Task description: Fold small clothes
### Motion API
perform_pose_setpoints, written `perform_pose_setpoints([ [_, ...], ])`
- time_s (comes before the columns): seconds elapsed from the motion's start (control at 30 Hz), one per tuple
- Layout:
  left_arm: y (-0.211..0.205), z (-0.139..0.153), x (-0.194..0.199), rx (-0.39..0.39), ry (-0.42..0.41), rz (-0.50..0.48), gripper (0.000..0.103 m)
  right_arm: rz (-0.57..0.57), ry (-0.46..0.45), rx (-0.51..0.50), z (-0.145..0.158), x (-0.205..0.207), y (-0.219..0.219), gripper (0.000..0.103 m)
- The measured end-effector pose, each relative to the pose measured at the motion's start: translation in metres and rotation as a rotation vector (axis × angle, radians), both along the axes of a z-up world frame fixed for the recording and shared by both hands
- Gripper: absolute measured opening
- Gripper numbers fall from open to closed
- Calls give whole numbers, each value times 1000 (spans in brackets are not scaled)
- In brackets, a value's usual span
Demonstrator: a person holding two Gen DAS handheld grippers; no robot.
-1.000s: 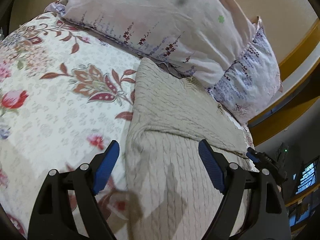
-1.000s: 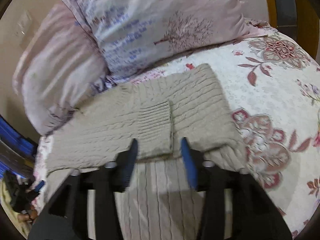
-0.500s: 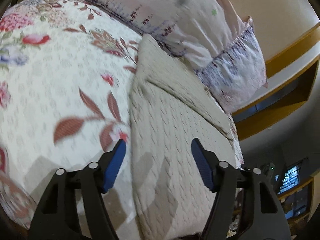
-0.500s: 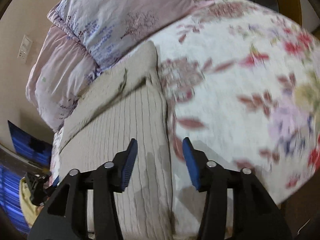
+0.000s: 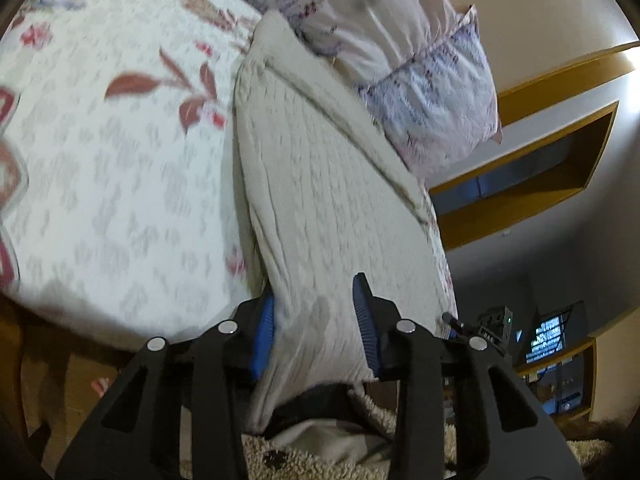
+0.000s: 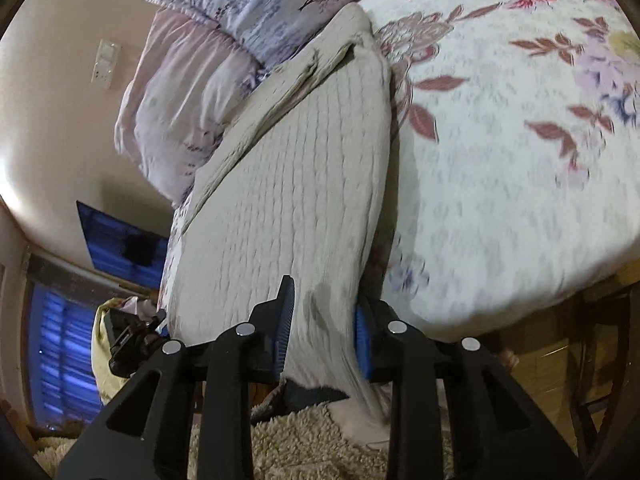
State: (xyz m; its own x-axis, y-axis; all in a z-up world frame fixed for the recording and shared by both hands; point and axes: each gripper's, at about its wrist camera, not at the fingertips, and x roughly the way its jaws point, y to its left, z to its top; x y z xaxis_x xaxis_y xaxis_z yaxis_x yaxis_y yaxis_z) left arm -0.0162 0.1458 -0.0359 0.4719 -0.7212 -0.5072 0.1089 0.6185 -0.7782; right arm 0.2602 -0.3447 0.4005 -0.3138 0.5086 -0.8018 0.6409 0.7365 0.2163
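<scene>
A cream cable-knit sweater (image 5: 320, 184) lies on the floral bedspread, its far end folded over near the pillows and its near hem hanging over the bed's edge. My left gripper (image 5: 314, 320) has its blue pads either side of the hem's left corner, with a gap showing at the right pad. In the right wrist view the sweater (image 6: 304, 184) runs the same way. My right gripper (image 6: 322, 320) straddles the hem's right corner, the fabric between its pads.
The floral bedspread (image 5: 104, 160) covers the bed. Two pale floral pillows (image 5: 400, 40) lie beyond the sweater. A shaggy beige rug (image 6: 304, 440) lies below the bed edge. Wooden shelving (image 5: 540, 152) is on the wall, a blue-lit window (image 6: 64, 320) at left.
Both grippers have pulled back from the sweater's middle to its near hem at the bed edge, and their jaws have narrowed around the hem corners.
</scene>
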Motion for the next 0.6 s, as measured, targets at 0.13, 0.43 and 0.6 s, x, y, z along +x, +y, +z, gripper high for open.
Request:
perform_pose_setpoints([
  [0.13,-4,1,-4,33,6,-42,29,28,3,32,8,-2,8,30],
  [0.43,-20,10,-3,150,-20,-112,7,160,-82,-26,18,22,29,9],
  [0.6,-2,36,5,156,-100,-17,6,268,-263,-187,37,61,30,8],
])
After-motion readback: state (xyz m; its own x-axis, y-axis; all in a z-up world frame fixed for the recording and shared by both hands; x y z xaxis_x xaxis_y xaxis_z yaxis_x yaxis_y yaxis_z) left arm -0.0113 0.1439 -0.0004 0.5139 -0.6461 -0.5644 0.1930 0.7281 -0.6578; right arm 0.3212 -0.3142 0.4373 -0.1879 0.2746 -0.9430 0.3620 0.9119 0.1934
